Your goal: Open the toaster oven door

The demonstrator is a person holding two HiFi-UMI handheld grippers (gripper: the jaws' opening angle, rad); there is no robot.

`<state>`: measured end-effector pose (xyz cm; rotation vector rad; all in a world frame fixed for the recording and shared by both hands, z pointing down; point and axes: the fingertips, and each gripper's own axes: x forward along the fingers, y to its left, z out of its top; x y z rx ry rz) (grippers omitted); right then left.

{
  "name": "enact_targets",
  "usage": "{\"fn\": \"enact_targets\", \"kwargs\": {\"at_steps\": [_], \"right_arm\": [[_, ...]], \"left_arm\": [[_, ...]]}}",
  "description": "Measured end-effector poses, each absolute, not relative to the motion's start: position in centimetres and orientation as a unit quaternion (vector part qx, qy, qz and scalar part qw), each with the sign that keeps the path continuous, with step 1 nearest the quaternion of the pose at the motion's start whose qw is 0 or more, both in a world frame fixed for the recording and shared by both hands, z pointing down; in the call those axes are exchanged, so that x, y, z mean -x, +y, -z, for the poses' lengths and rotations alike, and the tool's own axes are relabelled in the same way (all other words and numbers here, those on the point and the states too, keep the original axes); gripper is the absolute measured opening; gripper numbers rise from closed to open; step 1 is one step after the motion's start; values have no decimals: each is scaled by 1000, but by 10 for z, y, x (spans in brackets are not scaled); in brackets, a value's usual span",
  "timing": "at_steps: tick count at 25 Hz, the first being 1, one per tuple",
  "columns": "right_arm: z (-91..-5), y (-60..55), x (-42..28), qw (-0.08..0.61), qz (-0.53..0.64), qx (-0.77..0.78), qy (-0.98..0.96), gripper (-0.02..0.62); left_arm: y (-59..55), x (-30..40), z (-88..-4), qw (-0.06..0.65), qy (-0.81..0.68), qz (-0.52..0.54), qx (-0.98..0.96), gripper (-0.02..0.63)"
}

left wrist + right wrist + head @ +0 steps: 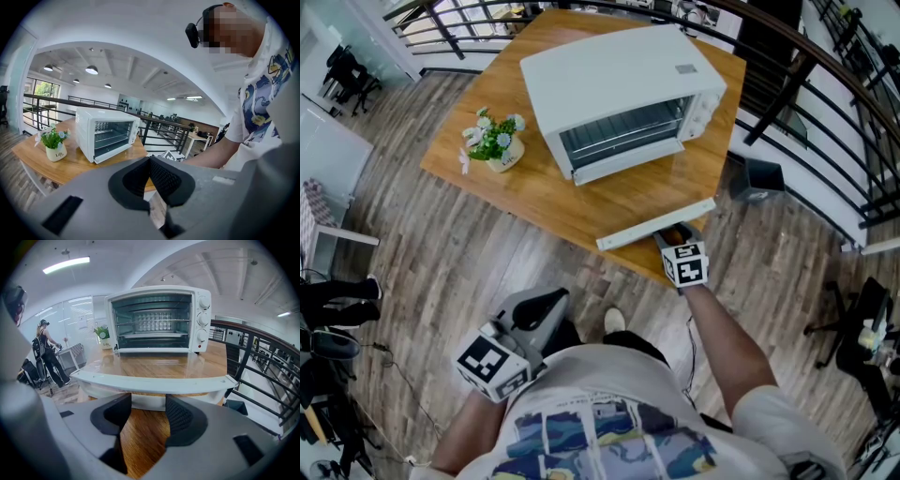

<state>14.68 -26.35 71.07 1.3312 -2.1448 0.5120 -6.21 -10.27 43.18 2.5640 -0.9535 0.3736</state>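
Note:
A white toaster oven (619, 89) stands on the wooden table (478, 178). Its glass door (652, 192) hangs fully down, lying flat over the table, and the empty wire rack shows inside. The door's white handle bar (656, 225) runs along the table's near edge. My right gripper (673, 236) sits just under and behind that handle (154, 384), open, and its pads (180, 416) do not press on anything. My left gripper (534, 309) hangs low by my body, away from the table; its pads (161, 176) meet at the tips, so it is shut and empty.
A small pot of flowers (497, 141) stands on the table left of the oven. A dark metal railing (806, 66) runs behind and right of the table, with a dark bin (759, 176) on the floor there. A person (44, 352) stands far off.

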Motion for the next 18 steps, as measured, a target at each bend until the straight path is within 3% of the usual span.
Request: {"fn": "enact_targets", "kwargs": {"at_steps": [18], "right_arm": [[-710,-260,-145,283,-196,-491,-800,227]], "left_arm": [[-105,61,-433,191,-338,-130,-912,3]]}}
